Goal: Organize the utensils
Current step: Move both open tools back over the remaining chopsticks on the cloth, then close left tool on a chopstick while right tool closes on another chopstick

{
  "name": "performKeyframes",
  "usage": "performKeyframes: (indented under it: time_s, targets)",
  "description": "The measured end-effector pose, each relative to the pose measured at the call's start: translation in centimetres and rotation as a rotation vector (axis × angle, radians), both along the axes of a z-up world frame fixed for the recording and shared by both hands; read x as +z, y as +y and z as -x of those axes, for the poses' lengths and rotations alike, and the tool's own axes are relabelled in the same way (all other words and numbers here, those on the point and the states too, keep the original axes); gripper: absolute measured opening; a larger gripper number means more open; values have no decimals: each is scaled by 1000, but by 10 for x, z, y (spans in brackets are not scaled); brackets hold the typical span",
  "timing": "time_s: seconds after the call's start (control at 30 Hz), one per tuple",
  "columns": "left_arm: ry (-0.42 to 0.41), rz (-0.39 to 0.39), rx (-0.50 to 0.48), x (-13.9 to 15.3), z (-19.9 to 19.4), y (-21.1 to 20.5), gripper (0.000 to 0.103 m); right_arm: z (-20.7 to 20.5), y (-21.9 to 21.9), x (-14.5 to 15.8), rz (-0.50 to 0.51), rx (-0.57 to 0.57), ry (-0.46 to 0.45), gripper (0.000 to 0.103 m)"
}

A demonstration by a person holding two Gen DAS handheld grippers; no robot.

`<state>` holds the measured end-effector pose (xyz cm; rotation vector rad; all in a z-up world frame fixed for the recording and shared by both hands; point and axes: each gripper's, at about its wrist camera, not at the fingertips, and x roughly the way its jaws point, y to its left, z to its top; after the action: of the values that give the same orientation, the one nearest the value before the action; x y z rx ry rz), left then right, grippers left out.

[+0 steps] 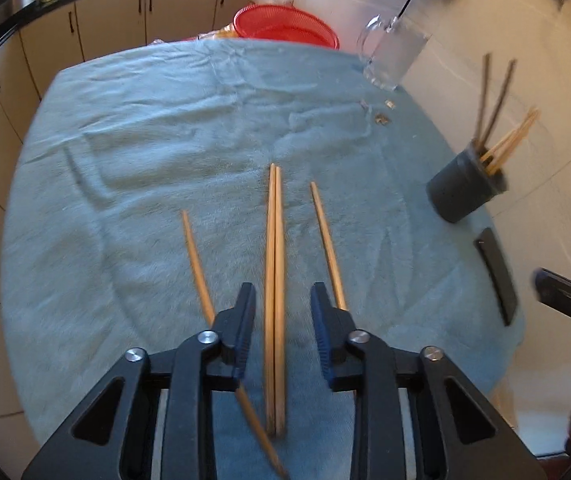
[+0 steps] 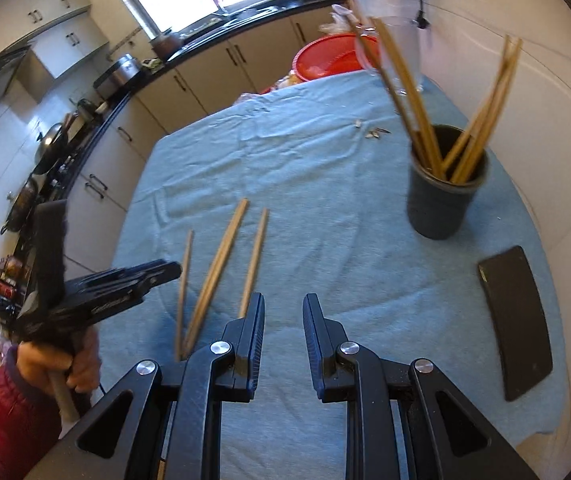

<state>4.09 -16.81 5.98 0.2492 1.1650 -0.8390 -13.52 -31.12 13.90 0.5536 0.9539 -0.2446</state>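
Left gripper (image 1: 283,300) fingers apart, straddling chopstick pair (image 1: 275,280) on towel (image 1: 145,140); right gripper (image 2: 283,312) apart, empty; pinch may catch one stick only, scattering singles beside pair

The left tool (image 1: 283,296) is hiding the near ends of two pale wooden chopsticks (image 1: 197,260). The dark cylindrical holder cup (image 1: 465,188) is blurring, and the small scraps (image 1: 381,120) on the teal cloth are staying unidentifiable.

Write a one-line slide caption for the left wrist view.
Left claw open over a pair of chopsticks on the blue towel, two singles alongside, dark holder at right.
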Motion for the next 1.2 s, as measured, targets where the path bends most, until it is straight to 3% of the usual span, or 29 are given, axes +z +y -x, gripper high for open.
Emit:
performKeyframes:
  time_s: [0.2, 0.47, 0.57, 0.73, 0.93, 1.2]
  targets:
    - [-15, -69, -46, -21, -12, -32, 24, 5, -21, 0, 11, -3, 5, 21]
    - [-3, -143, -31, -43, -26, -44, 22, 5, -41, -9, 0, 11, 23, 21]
    - [7, -141, -28, -47, -29, -49, 22, 4, -44, -11, -5, 20, 29, 21]
    - [-44, -162, -41, -49, -32, -63, 22, 5, -46, -15, -11, 29, 41, 21]
    - [-1, -89, -19, -39, -39, -51, 22, 9, -45, -16, -11, 28, 36, 21]
    - [-31, -145, -16, -47, -39, -58, 22, 7, -43, -16, -13, 33, 37, 21]
